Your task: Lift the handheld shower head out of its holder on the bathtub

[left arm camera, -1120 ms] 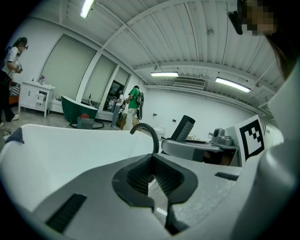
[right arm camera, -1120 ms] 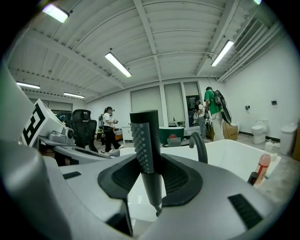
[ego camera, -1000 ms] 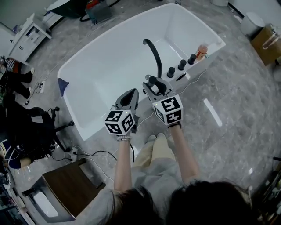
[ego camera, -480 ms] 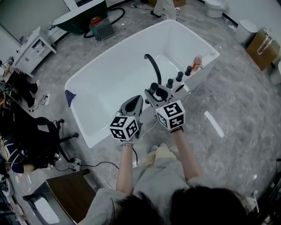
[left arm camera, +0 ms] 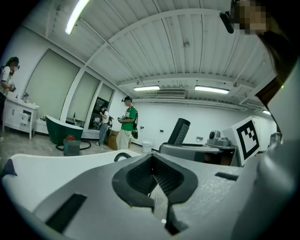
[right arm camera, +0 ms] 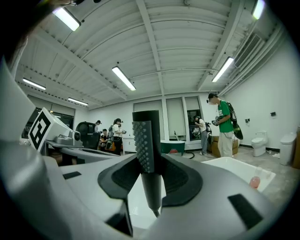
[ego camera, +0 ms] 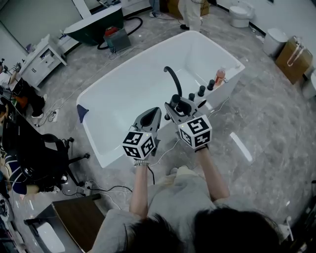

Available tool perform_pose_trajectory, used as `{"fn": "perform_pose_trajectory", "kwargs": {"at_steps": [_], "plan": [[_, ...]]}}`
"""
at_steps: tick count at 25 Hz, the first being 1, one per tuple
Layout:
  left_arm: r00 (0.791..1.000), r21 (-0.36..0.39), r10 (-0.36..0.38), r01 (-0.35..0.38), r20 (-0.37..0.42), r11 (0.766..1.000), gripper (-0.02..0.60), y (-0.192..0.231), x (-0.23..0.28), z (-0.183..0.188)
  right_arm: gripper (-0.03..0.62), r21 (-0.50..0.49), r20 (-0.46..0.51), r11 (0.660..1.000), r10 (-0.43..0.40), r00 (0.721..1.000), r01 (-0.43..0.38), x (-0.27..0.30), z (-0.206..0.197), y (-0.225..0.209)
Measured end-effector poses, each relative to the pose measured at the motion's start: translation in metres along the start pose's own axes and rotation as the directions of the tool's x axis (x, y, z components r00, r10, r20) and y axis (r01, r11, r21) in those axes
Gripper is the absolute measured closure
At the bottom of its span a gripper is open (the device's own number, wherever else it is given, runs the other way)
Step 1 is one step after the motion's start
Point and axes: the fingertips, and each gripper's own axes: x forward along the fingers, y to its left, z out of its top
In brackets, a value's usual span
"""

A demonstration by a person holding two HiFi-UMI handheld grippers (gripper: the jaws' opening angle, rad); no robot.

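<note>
My right gripper (ego camera: 175,105) is shut on the black handheld shower head (right arm camera: 147,152). The head stands upright between the jaws, its studded face turned left, held in the air over the near rim of the white bathtub (ego camera: 100,156). In the left gripper view the shower head (left arm camera: 179,132) shows beside the right gripper's marker cube (left arm camera: 246,135). My left gripper (ego camera: 152,112) hovers just left of it, shut, with nothing between its pads. The black curved spout (ego camera: 172,78) and black knobs (ego camera: 201,91) sit on the tub's right rim.
An orange bottle (ego camera: 219,75) stands on the rim past the knobs. A dark green tub (ego camera: 94,23), a toilet (ego camera: 240,13) and a cardboard box (ego camera: 291,55) lie beyond. An office chair (ego camera: 47,150) and a brown table (ego camera: 74,212) are at the left. People stand at the far end.
Both grippers have risen together, side by side, and the shower head has come up with the right one, away from the tub's rim.
</note>
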Motion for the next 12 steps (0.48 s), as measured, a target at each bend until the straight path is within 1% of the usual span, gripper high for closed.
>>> {"fn": "perform_pose_trajectory", "kwargs": {"at_steps": [4, 12], "plan": [[1.0, 0.031, -0.019, 0.018, 0.017, 0.999, 0.577, -0.008, -0.005, 0.013, 0.459, -0.013, 0.015, 1.0, 0.005, 1.0, -0.005, -0.005, 0.012, 0.006], [0.999, 0.086, -0.048, 0.046, 0.024, 0.995, 0.577, -0.022, -0.018, 0.028, 0.459, -0.04, 0.048, 0.999, 0.013, 0.999, -0.011, -0.018, 0.034, 0.015]]}}
